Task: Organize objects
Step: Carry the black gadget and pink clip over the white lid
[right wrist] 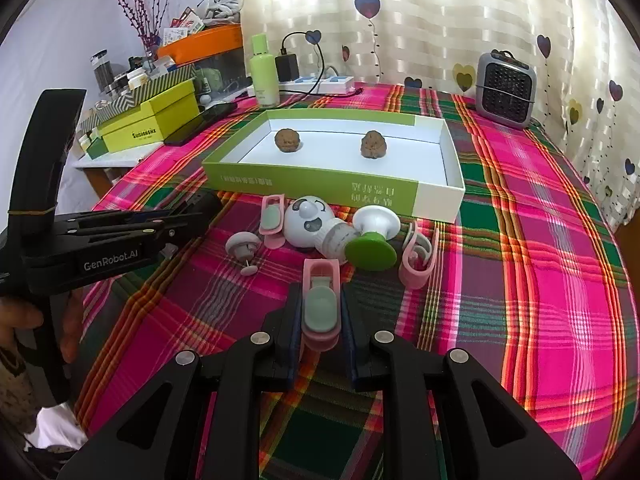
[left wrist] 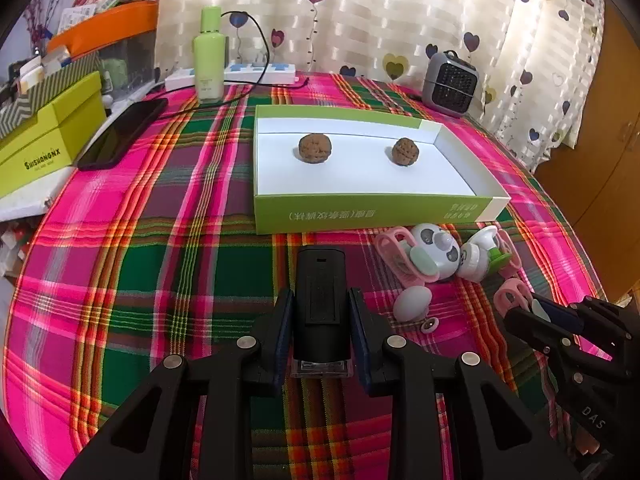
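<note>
Tilted downward, left gripper (left wrist: 320, 320) clamps a black device (left wrist: 320, 300); right gripper (right wrist: 320, 316) pinches a pink clip (right wrist: 320, 304)

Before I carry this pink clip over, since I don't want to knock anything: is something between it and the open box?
Yes. The pink clip sits in the right gripper, and the panda toy and green-capped piece lie on the cloth directly before the box. Lifting over them should clear.

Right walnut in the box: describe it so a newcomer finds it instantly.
Start at the shallow green-and-white box in the middle of the plaid tablecloth. Two brown walnuts sit apart on its white floor. The one wanted is nearer the box's white end and the grey heater, and looks more pointed than its rounder partner.
</note>
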`<control>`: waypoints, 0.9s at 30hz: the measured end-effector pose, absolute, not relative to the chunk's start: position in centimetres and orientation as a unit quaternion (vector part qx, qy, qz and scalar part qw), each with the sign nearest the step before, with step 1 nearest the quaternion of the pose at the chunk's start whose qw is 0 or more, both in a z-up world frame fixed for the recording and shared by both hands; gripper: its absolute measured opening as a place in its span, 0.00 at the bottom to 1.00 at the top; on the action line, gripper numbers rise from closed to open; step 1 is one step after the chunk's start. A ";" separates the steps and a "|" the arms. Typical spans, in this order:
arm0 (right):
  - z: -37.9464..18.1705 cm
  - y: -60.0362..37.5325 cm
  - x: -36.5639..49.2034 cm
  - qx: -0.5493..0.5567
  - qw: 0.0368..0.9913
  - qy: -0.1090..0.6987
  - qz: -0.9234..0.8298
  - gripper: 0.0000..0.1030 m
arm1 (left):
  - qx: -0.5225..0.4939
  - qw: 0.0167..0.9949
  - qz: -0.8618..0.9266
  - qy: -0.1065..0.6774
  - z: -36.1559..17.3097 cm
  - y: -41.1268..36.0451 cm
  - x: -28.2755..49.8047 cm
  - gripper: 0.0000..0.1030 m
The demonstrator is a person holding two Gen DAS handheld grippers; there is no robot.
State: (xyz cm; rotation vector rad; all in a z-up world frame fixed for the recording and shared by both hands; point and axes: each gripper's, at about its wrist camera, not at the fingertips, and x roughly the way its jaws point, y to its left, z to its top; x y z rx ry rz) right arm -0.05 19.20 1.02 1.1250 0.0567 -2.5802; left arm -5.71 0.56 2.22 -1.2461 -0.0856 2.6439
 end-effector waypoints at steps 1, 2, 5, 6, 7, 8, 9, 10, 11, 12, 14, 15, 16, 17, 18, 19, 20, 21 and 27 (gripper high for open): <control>1.1 19.2 0.0 0.394 0.162 0.020 -0.905 0.18 | -0.422 0.109 0.899 -0.028 2.3 0.6 -5.7 0.24; 1.1 19.1 0.0 0.394 0.163 0.020 -0.904 0.18 | -0.422 0.109 0.900 -0.028 2.3 0.5 -5.6 0.24; 1.3 19.1 -0.1 0.393 0.164 0.018 -0.905 0.18 | -0.420 0.109 0.900 -0.029 2.6 0.5 -5.6 0.24; 1.4 19.1 -0.1 0.392 0.165 0.019 -0.905 0.18 | -0.420 0.109 0.901 -0.029 2.7 0.5 -5.5 0.24; 1.5 19.1 -0.2 0.392 0.165 0.020 -0.905 0.18 | -0.419 0.109 0.901 -0.028 2.8 0.5 -5.5 0.24; 1.5 19.2 -0.2 0.391 0.165 0.020 -0.905 0.18 | -0.418 0.109 0.901 -0.028 2.9 0.6 -5.5 0.24; 1.6 19.2 -0.2 0.390 0.165 0.019 -0.906 0.18 | -0.418 0.109 0.902 -0.028 3.0 0.6 -5.5 0.24; 1.7 19.2 -0.3 0.389 0.166 0.019 -0.906 0.18 | -0.417 0.110 0.902 -0.028 3.1 0.7 -5.4 0.24; 1.9 19.2 -0.3 0.388 0.167 0.018 -0.906 0.18 | -0.416 0.110 0.902 -0.027 3.2 0.7 -5.4 0.24; 2.0 19.2 -0.4 0.387 0.167 0.018 -0.907 0.18 | -0.415 0.110 0.903 -0.028 3.4 0.8 -5.4 0.24; 2.2 19.3 -0.5 0.385 0.168 0.016 -0.907 0.18 | -0.413 0.110 0.903 -0.027 3.6 0.9 -5.4 0.24; 2.3 19.3 -0.6 0.384 0.169 0.016 -0.908 0.18 | -0.412 0.110 0.904 -0.026 3.8 0.9 -5.4 0.24; 2.4 19.3 -0.7 0.384 0.169 0.016 -0.908 0.18 | -0.411 0.110 0.905 -0.026 3.9 0.9 -5.5 0.24; 2.5 19.3 -0.7 0.383 0.169 0.017 -0.908 0.18 | -0.411 0.110 0.905 -0.025 4.0 1.0 -5.5 0.24; 2.7 19.3 -0.8 0.382 0.169 0.017 -0.909 0.18 | -0.410 0.110 0.905 -0.026 4.1 1.0 -5.5 0.24; 2.8 19.4 -0.9 0.381 0.169 0.017 -0.909 0.18 | -0.409 0.110 0.905 -0.027 4.2 1.0 -5.6 0.24; 2.9 19.5 -0.9 0.380 0.169 0.017 -0.909 0.18 | -0.409 0.110 0.906 -0.026 4.3 1.1 -5.7 0.24; 3.0 19.5 -1.0 0.379 0.169 0.016 -0.910 0.18 | -0.408 0.110 0.906 -0.026 4.4 1.1 -5.7 0.24; 3.6 19.8 -1.7 0.376 0.167 0.015 -0.911 0.18 | -0.405 0.112 0.907 -0.024 5.0 1.5 -6.0 0.24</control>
